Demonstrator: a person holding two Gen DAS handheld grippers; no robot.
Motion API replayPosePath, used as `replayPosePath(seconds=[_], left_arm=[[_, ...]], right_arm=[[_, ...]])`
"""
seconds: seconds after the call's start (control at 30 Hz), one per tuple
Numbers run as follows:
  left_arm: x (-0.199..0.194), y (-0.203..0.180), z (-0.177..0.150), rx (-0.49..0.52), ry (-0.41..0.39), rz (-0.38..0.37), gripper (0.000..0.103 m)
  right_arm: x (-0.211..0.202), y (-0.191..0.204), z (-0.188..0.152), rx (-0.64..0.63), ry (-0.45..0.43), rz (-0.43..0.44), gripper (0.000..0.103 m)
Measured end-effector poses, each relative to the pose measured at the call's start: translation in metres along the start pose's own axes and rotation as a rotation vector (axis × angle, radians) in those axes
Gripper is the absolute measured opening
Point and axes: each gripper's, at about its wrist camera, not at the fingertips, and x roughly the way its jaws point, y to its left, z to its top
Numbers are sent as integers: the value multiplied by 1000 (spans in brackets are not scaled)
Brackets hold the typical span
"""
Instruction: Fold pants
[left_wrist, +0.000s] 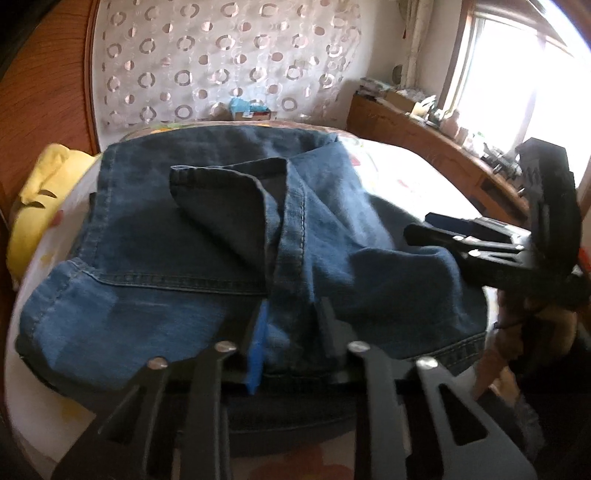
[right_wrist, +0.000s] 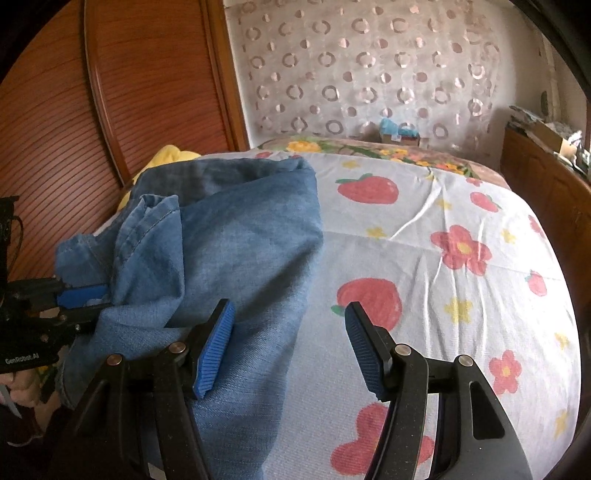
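While the left gripper (left_wrist: 291, 332) pinches the rumpled, half-folded blue pants (left_wrist: 221, 236), the right gripper (right_wrist: 290, 347) gapes

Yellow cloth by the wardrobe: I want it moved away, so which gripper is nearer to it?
Left. The left gripper is shut on the jeans, which reach to the yellow cloth. The right gripper is open at the jeans' opposite edge, farther away.

text: "GenRobot.AI", white print | on: black body of the left gripper (right_wrist: 83, 297), low at the near left edge of the right wrist view | other labels: small boxes (right_wrist: 402, 139) at the far wall, print too small to read
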Motion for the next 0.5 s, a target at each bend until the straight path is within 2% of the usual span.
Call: replayPosePath(seconds=[0.03,0.13,0.23,0.5], left_arm=[[-3,-1,1,-6,-5,-22,14],[-13,-9,4,35,-42,-1,11],[-31,-7,12,26,-86,-5,10],[-105,14,28,37,-221,69,9]], right_arm=[[-2,0,-1,1,-9,-3,63],[-7,-2,-2,18,-38,-4,63],[-10,-9,-2,53,-54,0,63],[-16,-21,-1,113,-75,20,63]])
